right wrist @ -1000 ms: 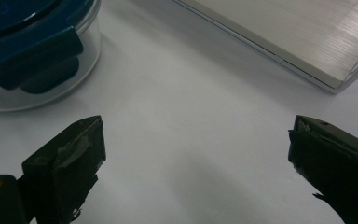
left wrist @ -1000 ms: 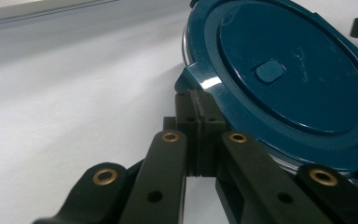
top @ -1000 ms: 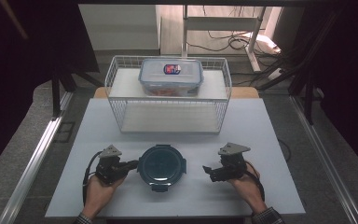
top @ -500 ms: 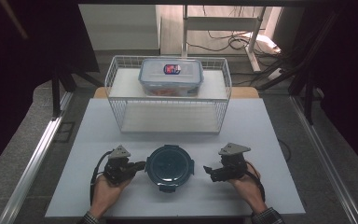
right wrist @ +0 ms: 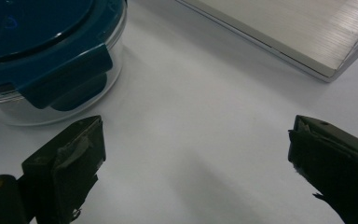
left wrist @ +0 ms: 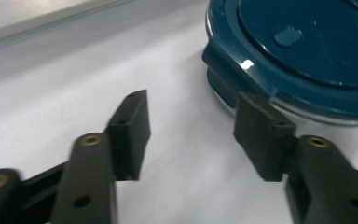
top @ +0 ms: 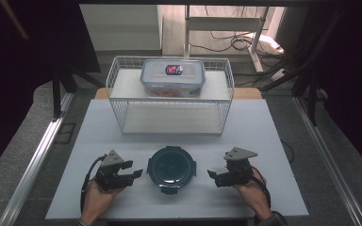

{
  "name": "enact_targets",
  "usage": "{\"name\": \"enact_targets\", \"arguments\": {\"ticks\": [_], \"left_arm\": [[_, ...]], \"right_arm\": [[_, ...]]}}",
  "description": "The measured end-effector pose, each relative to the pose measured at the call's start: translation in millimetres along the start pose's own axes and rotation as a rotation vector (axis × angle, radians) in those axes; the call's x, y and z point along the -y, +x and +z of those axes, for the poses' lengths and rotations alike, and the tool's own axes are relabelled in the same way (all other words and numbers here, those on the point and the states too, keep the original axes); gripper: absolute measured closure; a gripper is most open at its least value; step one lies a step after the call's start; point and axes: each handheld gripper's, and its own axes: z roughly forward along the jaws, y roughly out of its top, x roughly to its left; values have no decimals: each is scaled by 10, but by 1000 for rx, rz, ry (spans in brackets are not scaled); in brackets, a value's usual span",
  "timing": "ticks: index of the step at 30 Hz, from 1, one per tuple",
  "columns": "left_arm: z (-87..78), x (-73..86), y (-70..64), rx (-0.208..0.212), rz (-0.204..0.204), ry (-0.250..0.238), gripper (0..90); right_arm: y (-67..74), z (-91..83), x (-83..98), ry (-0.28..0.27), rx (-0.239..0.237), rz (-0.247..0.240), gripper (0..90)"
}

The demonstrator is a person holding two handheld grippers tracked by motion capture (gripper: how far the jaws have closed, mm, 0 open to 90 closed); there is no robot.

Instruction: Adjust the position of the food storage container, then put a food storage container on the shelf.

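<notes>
Now, on the white table (top: 264, 127), near the front edge: a round bowl (top: 171, 168) with a dark blue lid (left wrist: 307, 46), clipped down over clear glass, sitting between the two grippers

Left gripper (top: 134, 174) held in a hand (top: 95, 200), just left of the bowl, jaws spread apart, nothing between them; from the left gripper view, one jaw tip very close to a lid clip (left wrist: 223, 70), touching or not, hard to tell

Right gripper (top: 212, 174) in the other hand (top: 252, 194), a bit away from the bowl on its right side, jaws spread wide, just bare table between them; from the right gripper view, the bowl (right wrist: 46, 56) up at the left with a blue clip (right wrist: 67, 77) folded down its glass side

Farther back on the table: a white wire basket (top: 118, 84) with a box (top: 172, 77) inside, clear with a blue-rimmed lid and a red and blue label on top
</notes>
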Motion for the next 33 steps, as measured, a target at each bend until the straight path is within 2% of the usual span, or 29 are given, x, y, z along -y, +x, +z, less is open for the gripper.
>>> {"name": "enact_targets", "arguments": {"ticks": [6,11,17,20,24,28,33], "left_arm": [[-55,68,-4,26,3,-24,253],[-93,132,8,22,10,-43,130],[-87,218,23,1,40,-11,86],[-83,241,37,2,49,-10,60],[-72,258,59,-21,68,-18,51],[-67,265,95,5,26,-43,35],[-53,274,113,-10,32,-42,21]], "right_arm": [[97,-60,-8,-35,-3,-28,36],[154,-65,15,-29,-17,-31,35],[177,-66,48,-14,-36,-27,34],[175,-46,72,7,-40,-30,33],[169,-32,80,13,-42,-26,32],[155,-31,79,9,-40,-24,31],[140,-35,73,2,-34,-15,19]]}}
